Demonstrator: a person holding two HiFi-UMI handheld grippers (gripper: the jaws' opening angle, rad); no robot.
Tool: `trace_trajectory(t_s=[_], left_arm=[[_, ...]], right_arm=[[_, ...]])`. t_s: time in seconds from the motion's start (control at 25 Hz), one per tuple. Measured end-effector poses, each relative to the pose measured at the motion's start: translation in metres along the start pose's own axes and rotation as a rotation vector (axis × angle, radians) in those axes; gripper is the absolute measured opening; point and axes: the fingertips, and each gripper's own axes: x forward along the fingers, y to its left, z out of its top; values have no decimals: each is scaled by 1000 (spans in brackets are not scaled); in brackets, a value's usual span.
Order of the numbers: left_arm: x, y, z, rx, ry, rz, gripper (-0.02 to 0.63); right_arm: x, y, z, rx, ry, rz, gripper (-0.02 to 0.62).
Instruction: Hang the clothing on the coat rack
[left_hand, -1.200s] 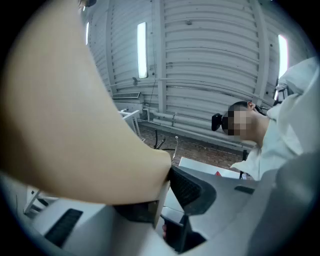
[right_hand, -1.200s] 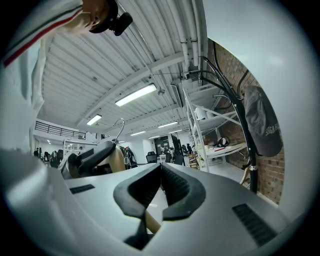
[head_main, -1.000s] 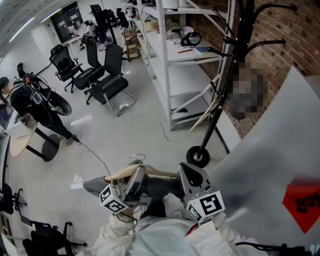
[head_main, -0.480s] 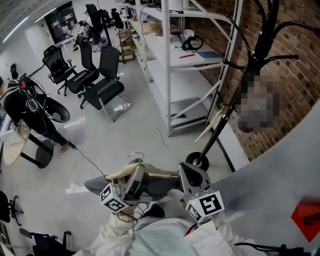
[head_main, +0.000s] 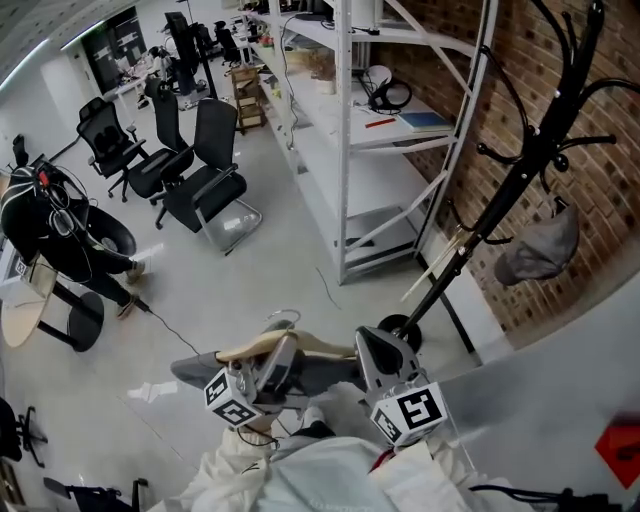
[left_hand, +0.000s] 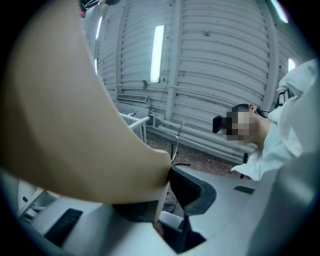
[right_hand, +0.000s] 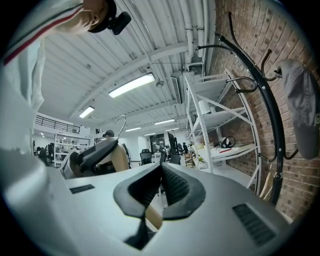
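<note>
Looming fuller now, the black metal coat rack (head_main: 540, 150) awaits as my left tongs (head_main: 283, 350) and right tongs (head_main: 370, 346) clamp the pale wooden hanger (head_main: 325, 347) bearing the grey garment (head_main: 196, 368); next, I judge, comes lifting it onto that rack.

My left gripper (head_main: 278, 356) and right gripper (head_main: 372, 348) cover most of the wooden hanger (head_main: 318, 347) and the grey clothing (head_main: 192, 368) on it. In my left gripper view the hanger is a close tan blur that hides one jaw. The coat rack (head_main: 523, 170) runs off the head view's top edge.
</note>
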Motion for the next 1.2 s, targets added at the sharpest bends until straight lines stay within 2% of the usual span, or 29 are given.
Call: trace_trajectory(t_s=[0.4, 0.72, 1.2], left_arm=[[-18, 44, 44, 9, -17, 29, 101], [-35, 68, 78, 13, -20, 25, 101], [-31, 111, 86, -8, -21, 40, 101]], right_arm=[[62, 22, -6, 1, 10, 30, 25], [97, 40, -6, -2, 4, 8, 25], [131, 27, -20, -7, 56, -17, 25]])
